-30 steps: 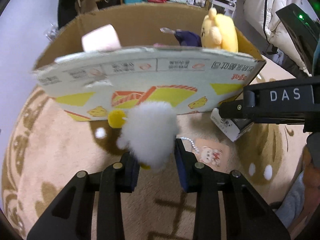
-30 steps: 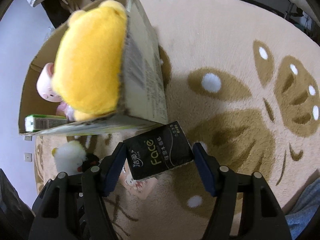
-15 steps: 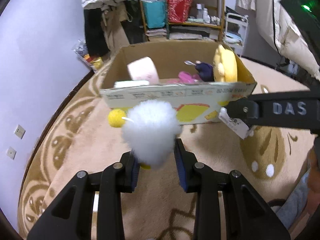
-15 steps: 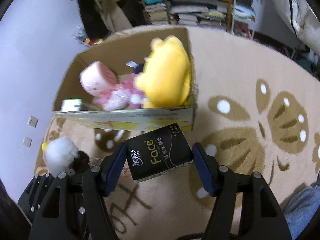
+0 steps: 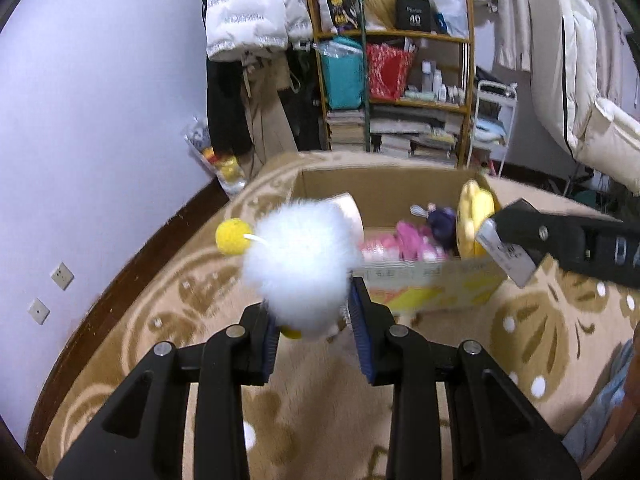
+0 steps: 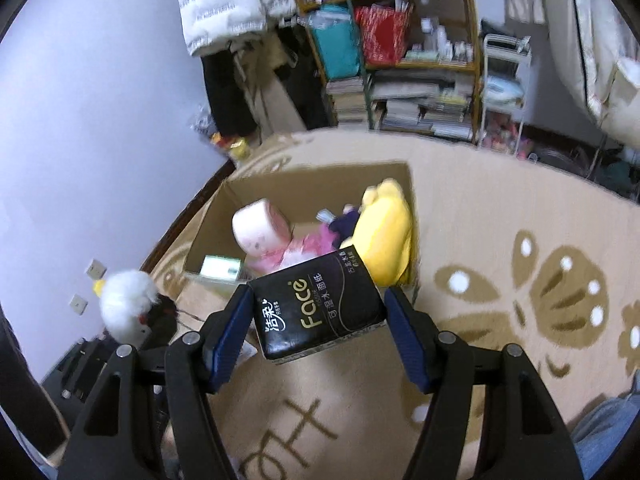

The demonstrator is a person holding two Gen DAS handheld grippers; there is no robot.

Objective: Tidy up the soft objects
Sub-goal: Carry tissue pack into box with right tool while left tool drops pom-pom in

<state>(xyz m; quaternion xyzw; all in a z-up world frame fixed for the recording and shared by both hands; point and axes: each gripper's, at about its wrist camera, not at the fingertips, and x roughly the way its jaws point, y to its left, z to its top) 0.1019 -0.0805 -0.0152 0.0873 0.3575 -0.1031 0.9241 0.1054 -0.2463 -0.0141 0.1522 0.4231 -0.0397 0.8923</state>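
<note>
My left gripper (image 5: 314, 316) is clamped on a white fluffy plush (image 5: 302, 264), held in the air just short of the cardboard box (image 5: 384, 176), on its near-left side. A yellow pompom (image 5: 233, 236) sticks out on a thin white stalk, away from the box. The plush looks very light and squashy, so the fur compresses and the pads really hold the core low down. I judge the grip fine, but the pompom stalk could snag the box rim.

Inside the box: a pink roll-shaped plush (image 6: 262, 230) toward the left wall, pink soft stuff (image 6: 304, 246) mid, and a yellow plush (image 6: 386, 236) against the right wall.

My right gripper (image 6: 320, 322) is closed across the short sides of a black Face tissue pack (image 6: 316, 310), held above the box's near-right edge. The pack is light, with slick wrap and yielding paper inside. It sits tilted between the pads, so I judge it could slip if squeezed less.
</note>
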